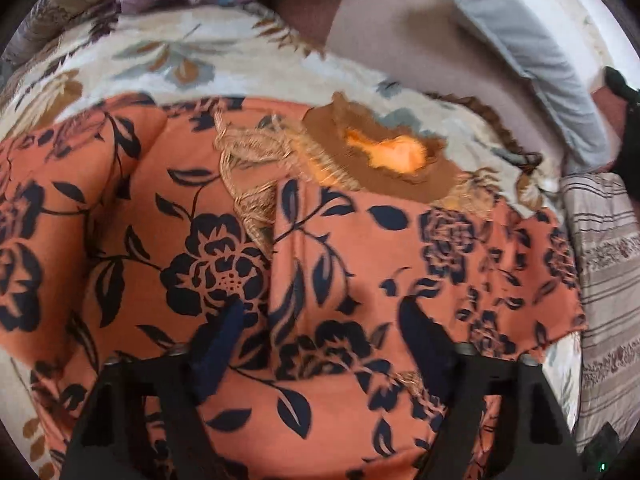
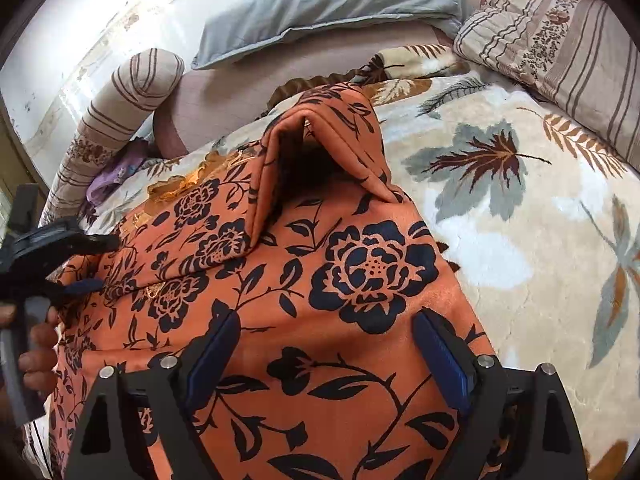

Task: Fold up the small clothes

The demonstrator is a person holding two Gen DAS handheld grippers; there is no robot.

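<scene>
An orange garment with dark blue flowers (image 1: 328,264) lies partly folded on a leaf-patterned blanket (image 1: 168,56). Its neckline with beige embroidery (image 1: 252,160) shows at the top in the left wrist view. My left gripper (image 1: 324,320) is open just above the cloth, holding nothing. In the right wrist view the same garment (image 2: 360,272) has one part standing up in a fold (image 2: 320,140). My right gripper (image 2: 328,332) is open above the cloth. The left gripper (image 2: 80,264) shows at the garment's left edge, held by a hand.
A grey pillow (image 2: 328,4) and a striped bolster (image 2: 120,108) lie at the back, and a striped pillow (image 2: 560,44) at the right. A purple cloth (image 2: 116,176) lies near the bolster. The blanket (image 2: 520,208) spreads to the right of the garment.
</scene>
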